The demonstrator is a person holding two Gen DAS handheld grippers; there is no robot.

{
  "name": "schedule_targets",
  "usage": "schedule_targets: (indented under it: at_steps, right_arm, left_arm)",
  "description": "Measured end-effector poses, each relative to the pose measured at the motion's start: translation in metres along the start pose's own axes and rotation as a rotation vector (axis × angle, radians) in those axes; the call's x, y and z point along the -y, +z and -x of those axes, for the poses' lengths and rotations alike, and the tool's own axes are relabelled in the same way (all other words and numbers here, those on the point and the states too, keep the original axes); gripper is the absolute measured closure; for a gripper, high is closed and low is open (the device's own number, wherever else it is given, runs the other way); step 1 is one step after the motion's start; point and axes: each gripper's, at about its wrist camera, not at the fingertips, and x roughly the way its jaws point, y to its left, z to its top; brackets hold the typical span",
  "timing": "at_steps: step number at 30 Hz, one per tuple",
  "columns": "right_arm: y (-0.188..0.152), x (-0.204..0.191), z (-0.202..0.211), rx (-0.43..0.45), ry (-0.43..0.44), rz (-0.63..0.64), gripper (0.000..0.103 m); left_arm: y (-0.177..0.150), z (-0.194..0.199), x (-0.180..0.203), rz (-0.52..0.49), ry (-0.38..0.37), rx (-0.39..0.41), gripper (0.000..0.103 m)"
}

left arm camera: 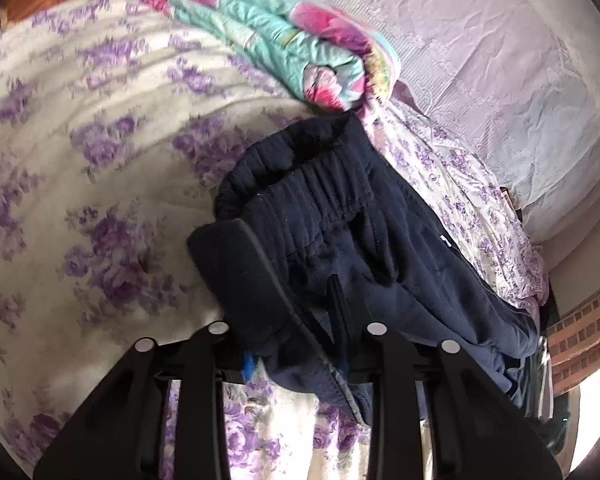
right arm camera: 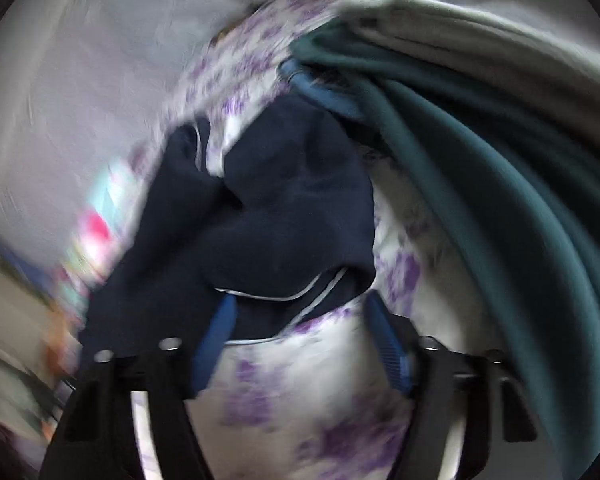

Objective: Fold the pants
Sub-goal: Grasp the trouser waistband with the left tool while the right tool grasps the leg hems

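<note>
The left hand-held gripper (left arm camera: 296, 344) has its fingers drawn close together, clamped on a thick bunch of the dark navy pants (left arm camera: 340, 224). Most of both fingers is buried under the fabric; only a sliver of a blue pad shows at the lower left of the bunch. The black linkage bars angle inward toward the grip.

The right hand-held gripper (right arm camera: 300, 320) has its fingers spread wide apart, both blue pads (right arm camera: 388, 344) in plain sight. The left pad touches the edge of the pants; the right pad holds nothing. This view is motion-blurred.
</note>
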Motion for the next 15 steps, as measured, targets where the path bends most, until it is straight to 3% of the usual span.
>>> schedule_targets:
  at_steps: [2,4,5,7,8,9,11,13,15]
  right_arm:
    - [-0.004,-0.016,-0.002,-0.030,-0.076,0.164,0.041]
    - [-0.007,-0.025,-0.007,-0.022,-0.118,0.243,0.039]
    - [-0.006,-0.026,-0.010,-0.001,-0.125,0.238,0.038]
    - [0.001,-0.027,-0.015,0.033,-0.115,0.210,0.038]
    - [0.006,-0.027,-0.017,0.042,-0.105,0.191,0.040]
    - [0.010,-0.027,-0.020,0.055,-0.089,0.169,0.051]
    - [0.013,-0.021,-0.020,0.064,-0.015,0.116,0.076]
    - [0.013,-0.016,-0.019,0.068,0.033,0.082,0.080]
    - [0.012,-0.015,-0.013,0.086,0.066,0.073,0.084]
  left_arm:
    - [0.000,-0.002,-0.003,0.021,-0.021,-0.005,0.068]
    - [-0.002,-0.003,0.001,0.004,-0.007,0.003,0.064]
    - [-0.002,-0.004,0.006,-0.013,0.013,0.010,0.063]
    - [-0.003,-0.008,0.016,-0.058,0.031,0.013,0.046]
    - [-0.003,-0.010,0.021,-0.089,0.033,0.012,0.042]
    - [-0.004,-0.011,0.025,-0.111,0.047,0.015,0.041]
    - [-0.005,-0.013,0.029,-0.140,0.085,0.032,0.048]
    - [-0.004,-0.012,0.027,-0.141,0.101,0.038,0.077]
    - [-0.001,-0.008,0.018,-0.089,0.031,0.029,0.086]
